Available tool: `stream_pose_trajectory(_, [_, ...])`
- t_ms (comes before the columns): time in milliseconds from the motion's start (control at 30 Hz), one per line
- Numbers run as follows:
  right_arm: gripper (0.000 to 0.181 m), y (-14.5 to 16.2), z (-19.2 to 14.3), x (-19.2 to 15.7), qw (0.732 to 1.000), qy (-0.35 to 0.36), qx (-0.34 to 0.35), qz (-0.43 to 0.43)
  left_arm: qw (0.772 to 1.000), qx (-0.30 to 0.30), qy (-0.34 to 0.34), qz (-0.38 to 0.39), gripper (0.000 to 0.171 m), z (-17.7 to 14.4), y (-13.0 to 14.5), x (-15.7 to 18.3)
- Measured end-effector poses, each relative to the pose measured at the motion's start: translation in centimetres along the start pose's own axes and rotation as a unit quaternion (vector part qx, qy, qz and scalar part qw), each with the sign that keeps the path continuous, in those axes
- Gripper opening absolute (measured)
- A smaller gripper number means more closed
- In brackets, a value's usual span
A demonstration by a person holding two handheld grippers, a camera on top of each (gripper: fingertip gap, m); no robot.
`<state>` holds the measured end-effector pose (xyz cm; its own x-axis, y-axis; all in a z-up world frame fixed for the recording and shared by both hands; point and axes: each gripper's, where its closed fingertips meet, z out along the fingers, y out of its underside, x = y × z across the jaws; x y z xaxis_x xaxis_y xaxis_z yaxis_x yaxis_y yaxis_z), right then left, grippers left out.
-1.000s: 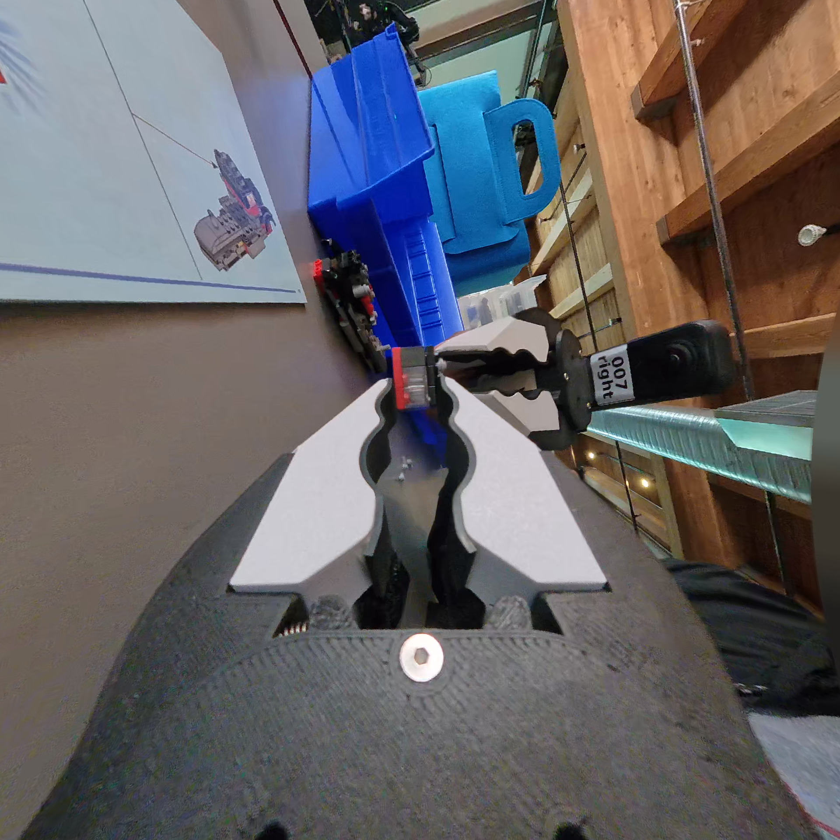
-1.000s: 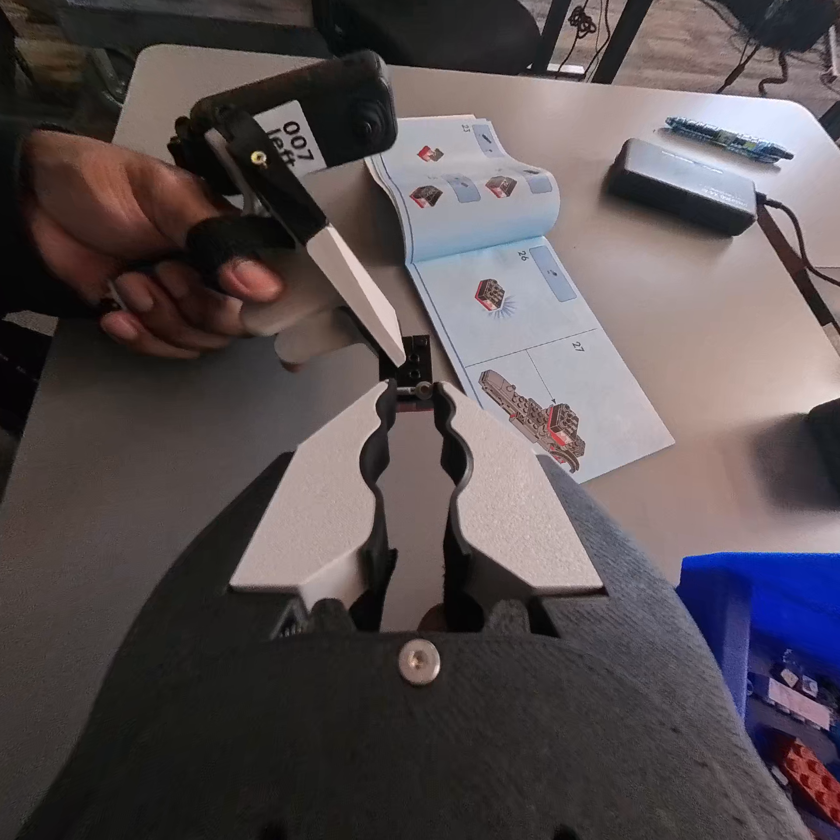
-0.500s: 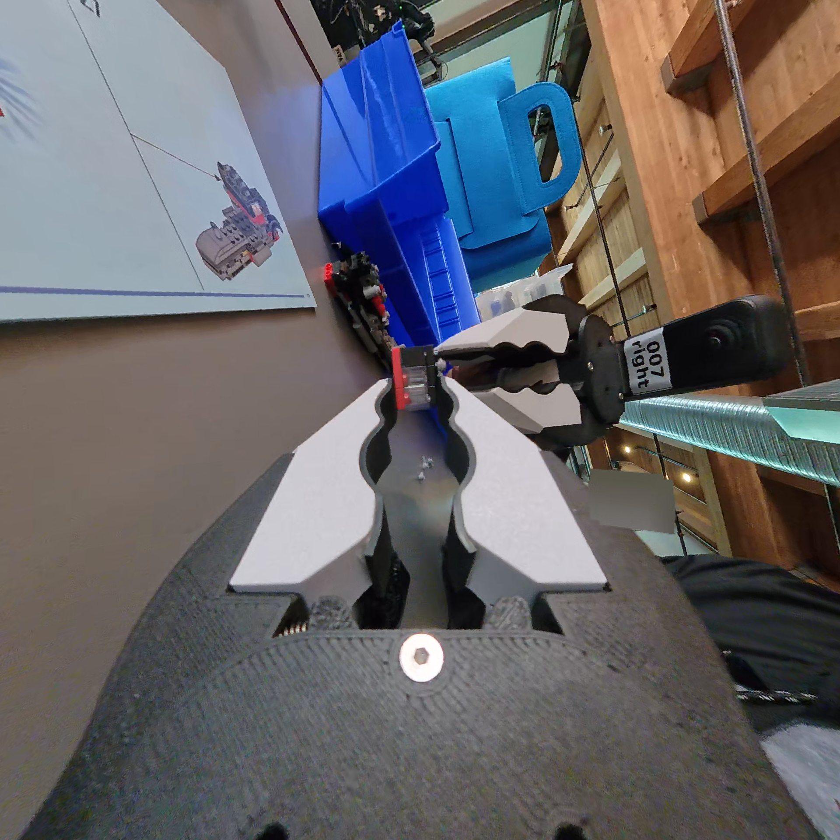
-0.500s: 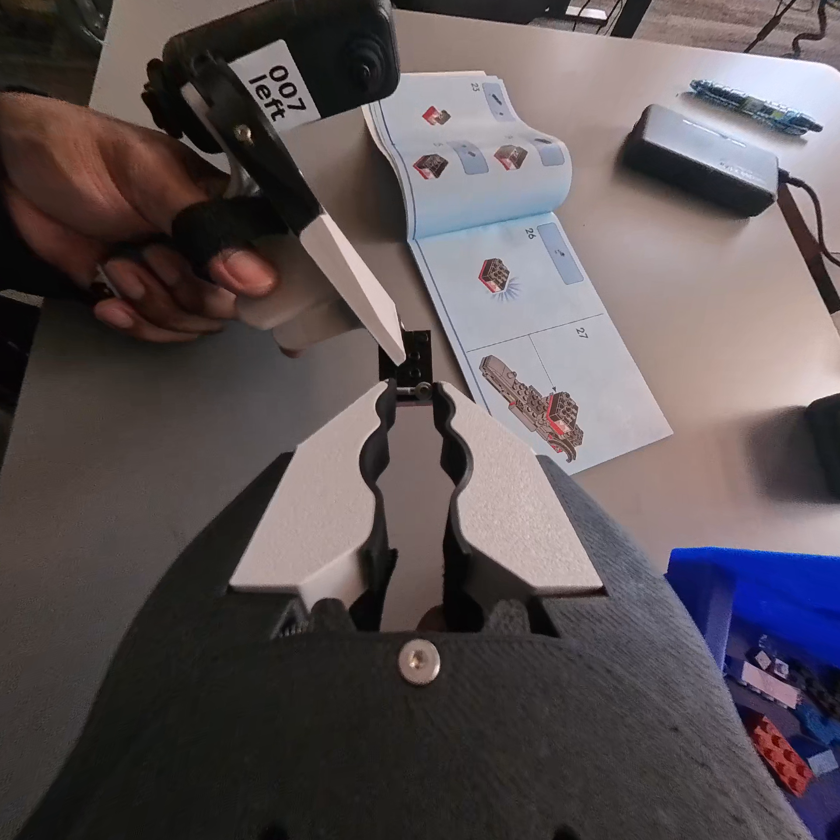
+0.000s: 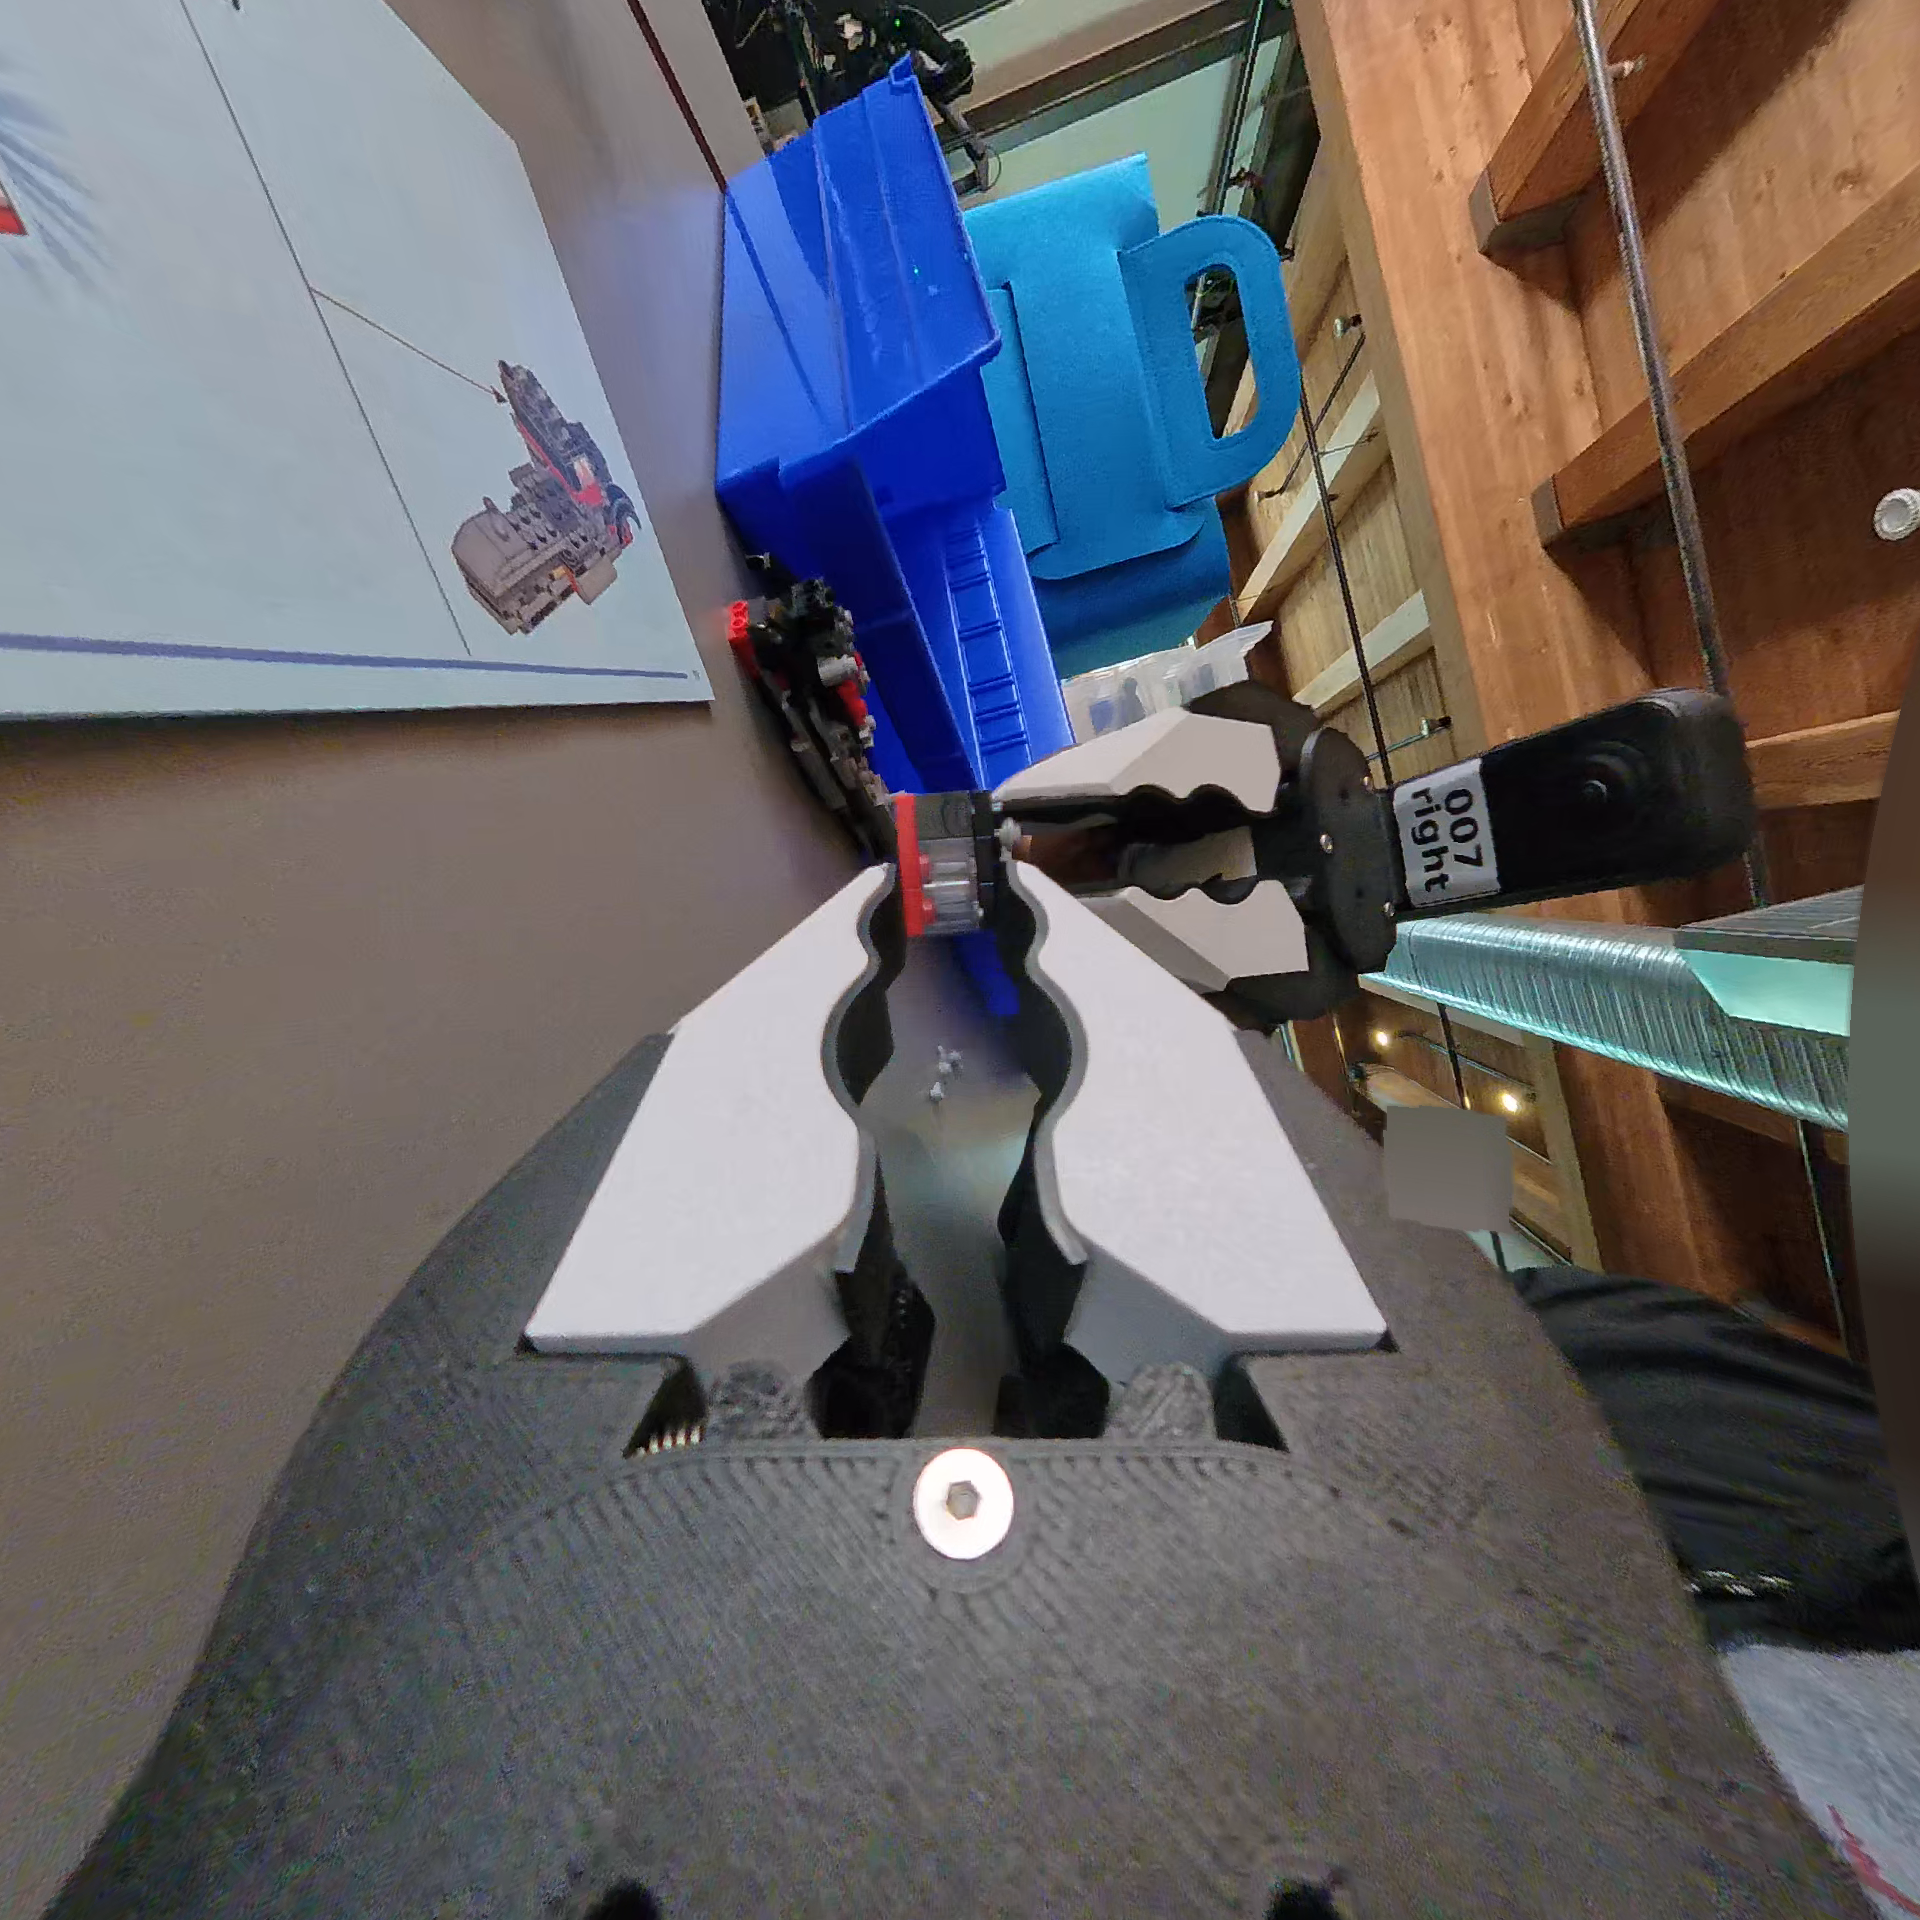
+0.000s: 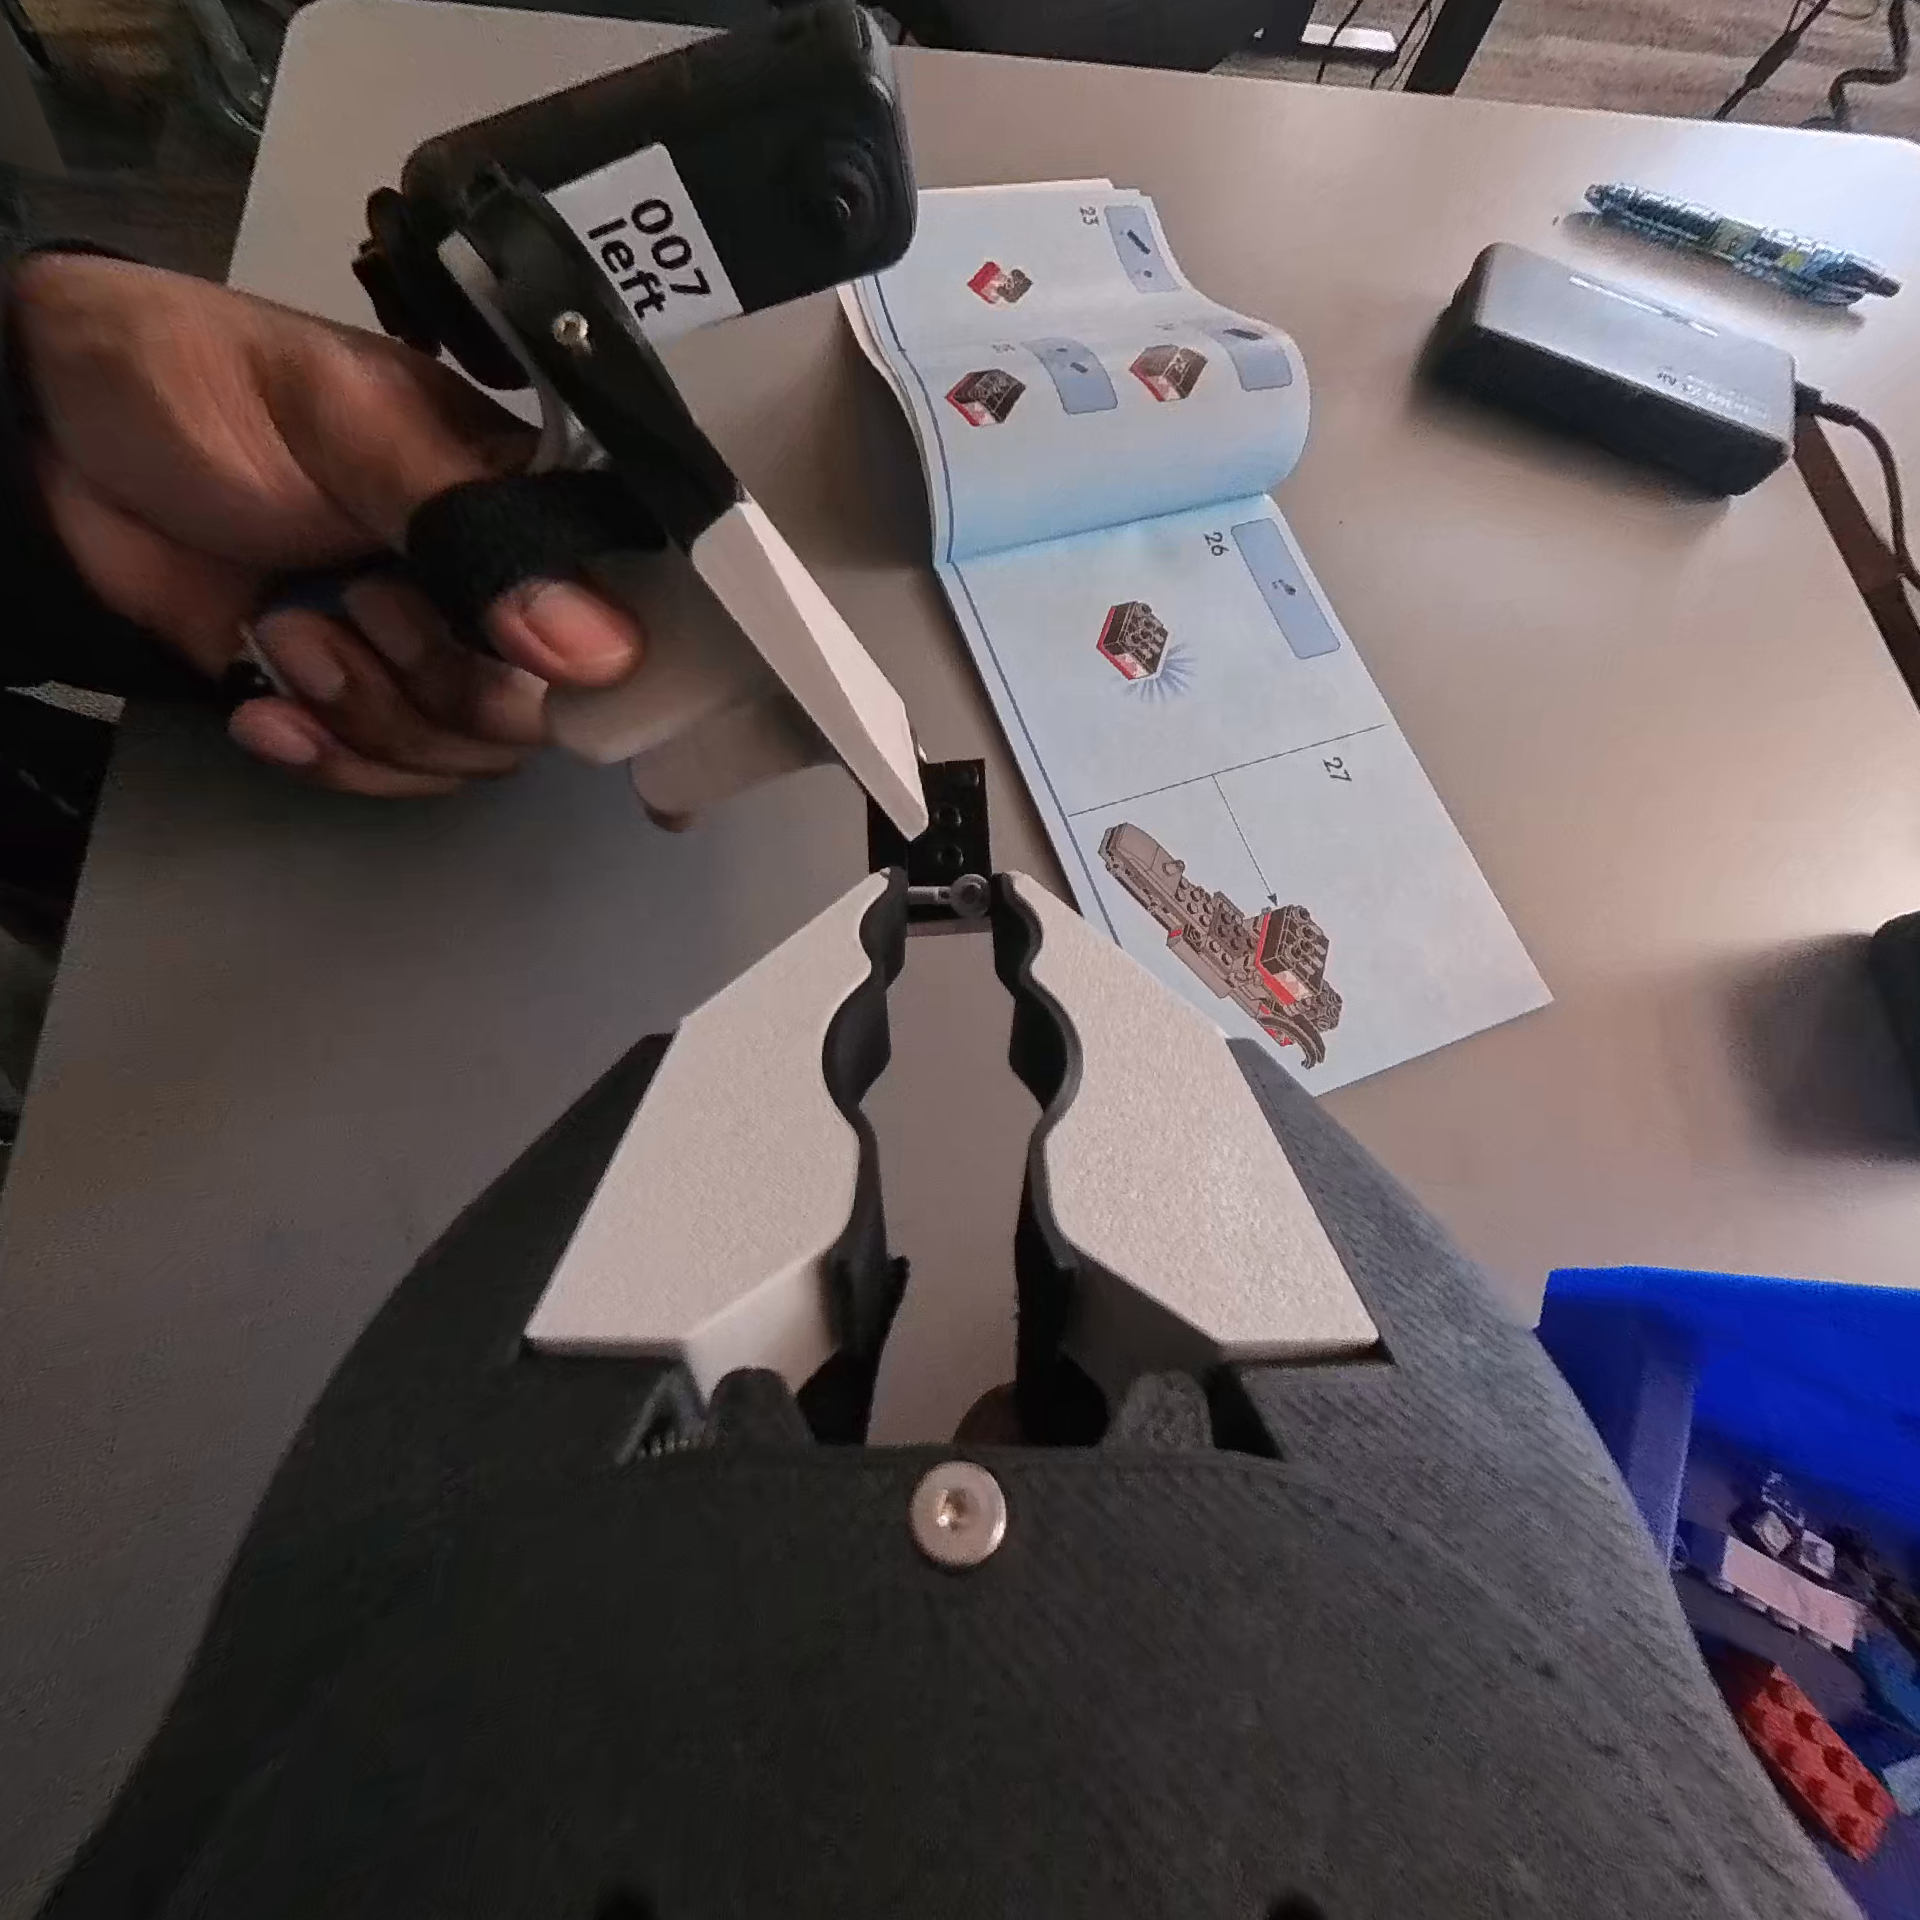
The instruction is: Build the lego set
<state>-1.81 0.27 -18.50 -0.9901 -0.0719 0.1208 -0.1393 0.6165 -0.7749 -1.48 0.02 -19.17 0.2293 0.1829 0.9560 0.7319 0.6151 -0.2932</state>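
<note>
My left gripper (image 5: 945, 894) is shut on a small lego block (image 5: 938, 868) with a red side, a clear middle and a black plate. My right gripper (image 6: 943, 899) is shut on a small dark grey piece (image 6: 961, 894) with a round end, held against the block's black plate (image 6: 961, 826). In the left wrist view the right gripper (image 5: 1006, 831) comes in from the right and meets the block. In the right wrist view the left gripper (image 6: 912, 821), held by a hand (image 6: 260, 520), comes in from the upper left. A partly built lego model (image 5: 816, 675) lies on the table beside the blue bin.
An open instruction booklet (image 6: 1143, 623) lies on the grey table (image 6: 312, 1039) under the grippers. A blue bin (image 6: 1766, 1434) with several loose bricks stands at the lower right. A black box (image 6: 1610, 364) with a cable and a thin blue strip (image 6: 1714, 244) lie farther back.
Both grippers stay joined at the block and have shifted only slightly. The left gripper's handle has risen and tilted a little in the right wrist view.
</note>
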Motion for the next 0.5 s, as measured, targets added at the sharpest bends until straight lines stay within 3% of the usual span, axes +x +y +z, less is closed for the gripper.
stream_pose_trajectory(500, [0.018,-0.31,-0.03,-0.03,1.000,-0.004,0.013,0.008,1.000,0.002,0.010,-0.015,0.017,-0.06,-0.16,0.05])
